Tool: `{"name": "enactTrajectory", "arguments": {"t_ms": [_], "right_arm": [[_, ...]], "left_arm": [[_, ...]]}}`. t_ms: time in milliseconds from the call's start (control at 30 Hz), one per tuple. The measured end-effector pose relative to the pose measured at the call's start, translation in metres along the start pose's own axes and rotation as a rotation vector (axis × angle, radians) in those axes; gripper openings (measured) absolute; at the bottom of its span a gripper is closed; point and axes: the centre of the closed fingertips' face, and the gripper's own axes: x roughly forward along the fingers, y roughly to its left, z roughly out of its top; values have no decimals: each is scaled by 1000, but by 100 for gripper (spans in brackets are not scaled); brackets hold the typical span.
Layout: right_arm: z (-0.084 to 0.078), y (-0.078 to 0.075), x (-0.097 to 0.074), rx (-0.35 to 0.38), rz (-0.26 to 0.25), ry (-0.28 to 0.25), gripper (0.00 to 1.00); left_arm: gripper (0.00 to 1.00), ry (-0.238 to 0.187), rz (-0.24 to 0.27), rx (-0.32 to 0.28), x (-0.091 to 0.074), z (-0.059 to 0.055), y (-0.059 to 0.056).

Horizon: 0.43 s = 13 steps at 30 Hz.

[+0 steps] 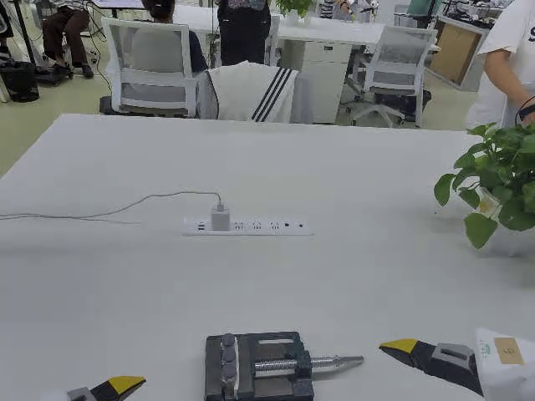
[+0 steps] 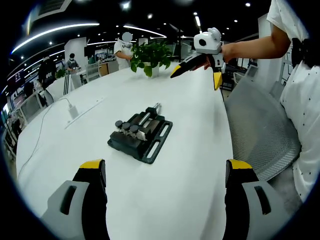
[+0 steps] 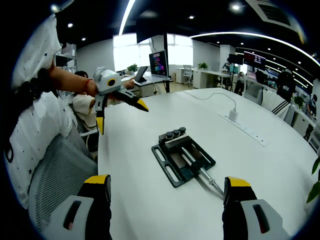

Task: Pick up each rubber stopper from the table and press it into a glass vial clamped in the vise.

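A small black vise (image 1: 259, 368) sits on the white table (image 1: 267, 167) near its front edge, screw handle pointing right. Three round grey-topped vials (image 1: 227, 355) stand in a row in its left jaw. In the left gripper view the vise (image 2: 142, 132) lies ahead of my open left gripper (image 2: 165, 167), with nothing between the jaws. My right gripper (image 3: 166, 181) is open and empty too, with the vise (image 3: 184, 156) in front of it. The left gripper's yellow tip (image 1: 125, 385) shows left of the vise, the right gripper (image 1: 418, 351) to its right. Both hover apart from it.
A white power strip (image 1: 247, 225) with a plugged charger (image 1: 220, 217) and its cable lies across the table's middle. A potted plant (image 1: 497, 184) stands at the right edge. Office chairs (image 1: 155, 67) and people are beyond the far edge.
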Motion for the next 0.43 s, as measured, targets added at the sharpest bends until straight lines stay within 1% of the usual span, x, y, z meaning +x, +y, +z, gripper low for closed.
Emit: {"name": "enactTrajectory", "arguments": {"t_ms": [433], "right_arm": [[1, 1, 0, -2, 5, -3, 92]], "left_arm": [[99, -3, -1, -1, 1, 1, 0]]}}
